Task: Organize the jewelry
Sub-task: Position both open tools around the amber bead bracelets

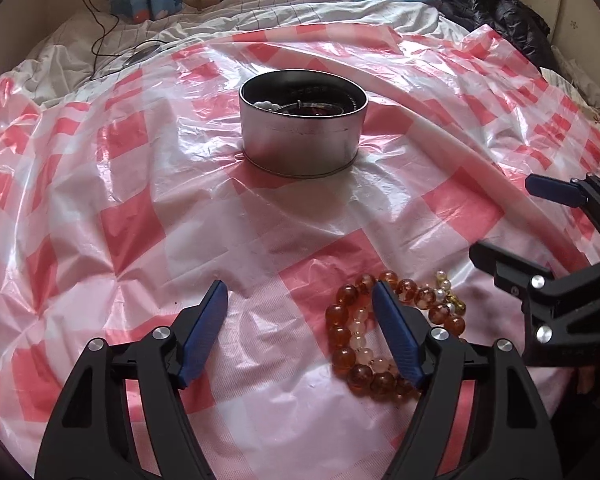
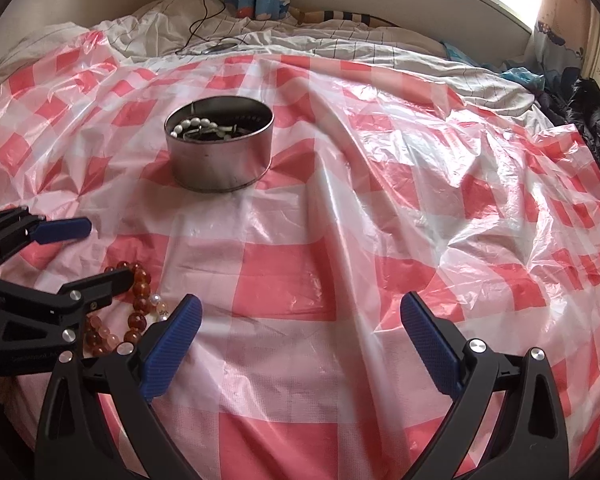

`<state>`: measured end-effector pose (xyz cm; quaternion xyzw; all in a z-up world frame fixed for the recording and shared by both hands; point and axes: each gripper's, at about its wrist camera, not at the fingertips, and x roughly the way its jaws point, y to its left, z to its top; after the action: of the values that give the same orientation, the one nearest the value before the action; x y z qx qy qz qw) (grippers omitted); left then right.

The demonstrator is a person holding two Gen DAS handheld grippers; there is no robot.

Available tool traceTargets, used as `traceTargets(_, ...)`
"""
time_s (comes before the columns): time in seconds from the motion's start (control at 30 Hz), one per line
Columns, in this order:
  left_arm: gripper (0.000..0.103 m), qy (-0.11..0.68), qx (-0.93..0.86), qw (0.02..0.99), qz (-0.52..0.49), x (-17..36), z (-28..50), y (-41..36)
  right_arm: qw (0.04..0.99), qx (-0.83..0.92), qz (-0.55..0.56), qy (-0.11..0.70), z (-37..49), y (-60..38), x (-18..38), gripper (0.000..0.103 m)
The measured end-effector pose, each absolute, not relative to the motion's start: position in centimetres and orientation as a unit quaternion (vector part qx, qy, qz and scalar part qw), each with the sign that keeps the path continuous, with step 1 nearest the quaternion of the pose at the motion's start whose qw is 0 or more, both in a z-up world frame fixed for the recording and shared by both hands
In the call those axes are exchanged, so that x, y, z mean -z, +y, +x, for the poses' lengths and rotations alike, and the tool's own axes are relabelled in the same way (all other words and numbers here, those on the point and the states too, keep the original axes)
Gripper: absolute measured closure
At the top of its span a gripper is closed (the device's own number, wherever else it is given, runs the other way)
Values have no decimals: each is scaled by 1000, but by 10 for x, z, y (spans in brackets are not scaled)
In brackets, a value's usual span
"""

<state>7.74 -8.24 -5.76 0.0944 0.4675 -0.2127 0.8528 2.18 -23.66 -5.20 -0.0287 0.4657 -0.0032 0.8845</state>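
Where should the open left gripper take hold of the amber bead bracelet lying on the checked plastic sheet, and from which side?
Probably the near-left arc of the amber bead bracelet, coming straight down from above. It lies flat on the red-and-white checked plastic sheet in a loose loop, so one pad can go inside and one outside. The left gripper already has its right finger over the loop. The far-right side is crowded by small pearl and gold beads.

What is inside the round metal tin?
In the metal tin, a strand of white pearl-like beads lies on top of thin metallic pieces, possibly a bangle. The tin's wall and the dark interior hide anything deeper, so the full contents cannot be told.
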Motion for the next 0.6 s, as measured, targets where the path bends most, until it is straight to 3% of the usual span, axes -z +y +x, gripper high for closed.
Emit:
traceTargets(0.33,27,480,178,849,130,59,71,-61,878,-5,-82,472,21,-218,60,8)
traceTargets(0.6,27,479,176,858,69,51,74,-39,885,-16,-139,444,20,-192,59,8)
